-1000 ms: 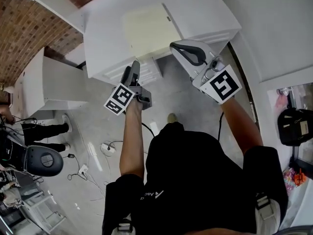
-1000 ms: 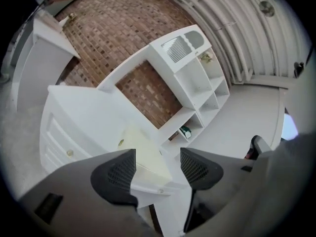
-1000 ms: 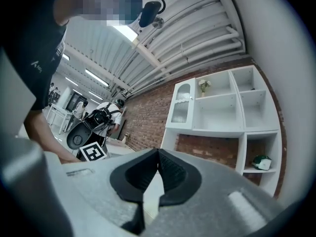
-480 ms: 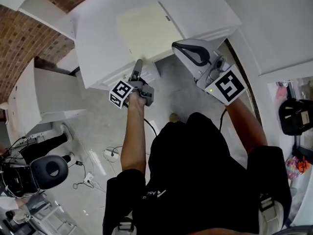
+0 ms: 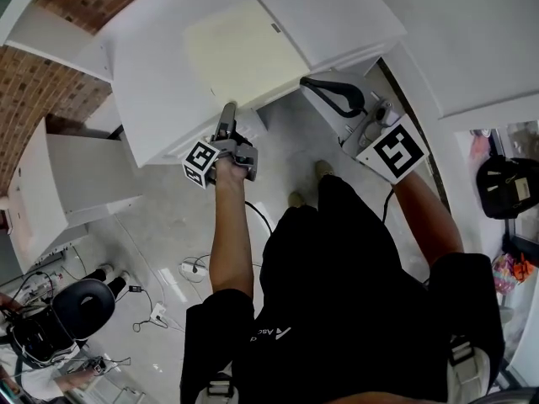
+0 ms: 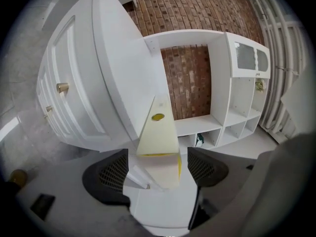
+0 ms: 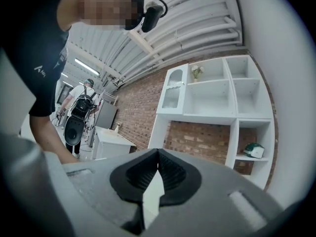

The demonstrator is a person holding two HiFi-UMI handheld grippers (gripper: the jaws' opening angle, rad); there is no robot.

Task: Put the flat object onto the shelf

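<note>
The flat object [image 5: 240,49] is down, a pale cream panel lying flat on the white worktop [image 5: 160,82], at 12 o'clock in the head view. Just below it at 6 o'clock sits the left hand-held gripper [image 5: 227,116]. Its jaws have just been opening and now stand wide apart, released. The panel's near end lies between the pads, but neither one presses on it. In the left gripper view the panel runs away edge-on, with a yellow strip along one side and a small yellow spot on its face.

Over at 3 o'clock is the right hand-held gripper [image 5: 316,84], clenched tight with nothing in it, beside the worktop's front corner.

The worktop belongs to a white cabinet with a brass knob [image 6: 62,87] on its front. Behind it there's a red brick wall [image 5: 42,82] and a white shelving unit [image 6: 237,107] of open cubbies. The floor [image 5: 168,217] is pale, glossy grey. Cables [image 5: 194,268] trail across it at 7 o'clock, and a black chair [image 5: 84,305] stands further out the same way. Ceiling pipes [image 7: 197,19] run overhead.
</note>
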